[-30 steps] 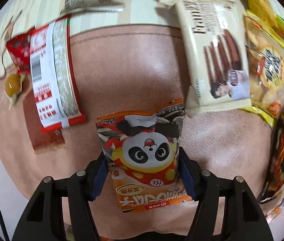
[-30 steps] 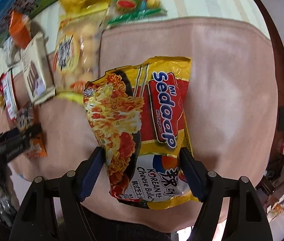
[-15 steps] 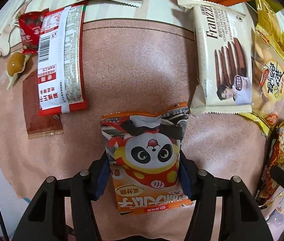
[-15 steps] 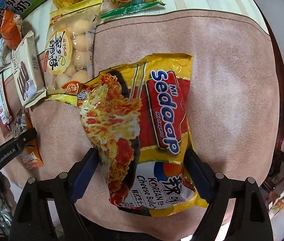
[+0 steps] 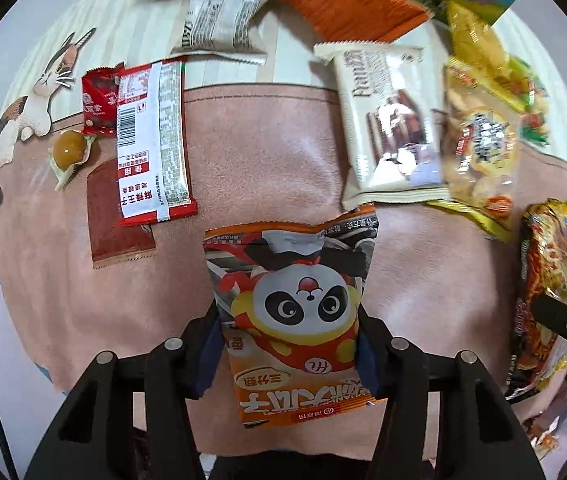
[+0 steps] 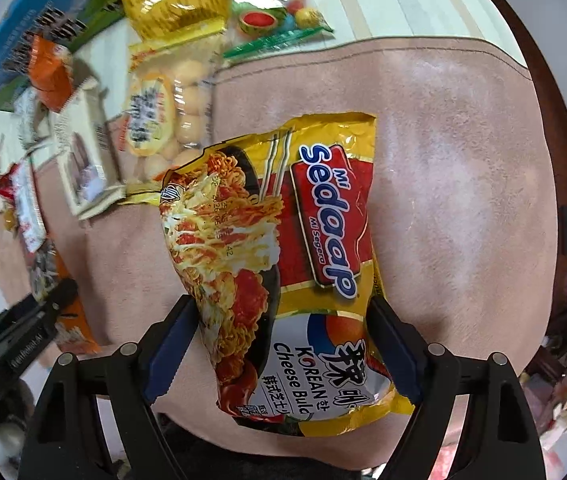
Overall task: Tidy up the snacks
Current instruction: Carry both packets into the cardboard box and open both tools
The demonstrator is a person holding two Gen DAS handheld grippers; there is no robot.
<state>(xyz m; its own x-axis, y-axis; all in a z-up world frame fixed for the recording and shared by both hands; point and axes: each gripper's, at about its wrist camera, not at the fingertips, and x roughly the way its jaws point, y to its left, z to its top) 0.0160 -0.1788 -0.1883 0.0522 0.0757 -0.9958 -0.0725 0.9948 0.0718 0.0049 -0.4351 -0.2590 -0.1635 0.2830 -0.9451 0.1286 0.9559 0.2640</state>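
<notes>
Carrying, both hands: each gripper holds a packet above the pink mat, apparently on the way to a place in the row of snacks.
Left gripper: jaws pinch the panda snack bag across its lower half; the bag's top corner reaches the edge of the cream biscuit pack.
Right gripper: jaws clamp the Sedaap noodle packet at its sides, the film buckling on the left.
Doing it well: judged from the open mat, set the panda bag into the gap between the red-and-white sachet and the biscuit pack, keeping it level and square with its neighbours; lower it flat before letting go.
Noodles: wide bare mat lies to the right; a light squeeze should spare the brittle block.
In the way: the bag of round puffs overlaps the mat's edge beside the noodles.
Also around: wrapped candy, orange packet, fruit-candy bag, cat-print tabletop.
</notes>
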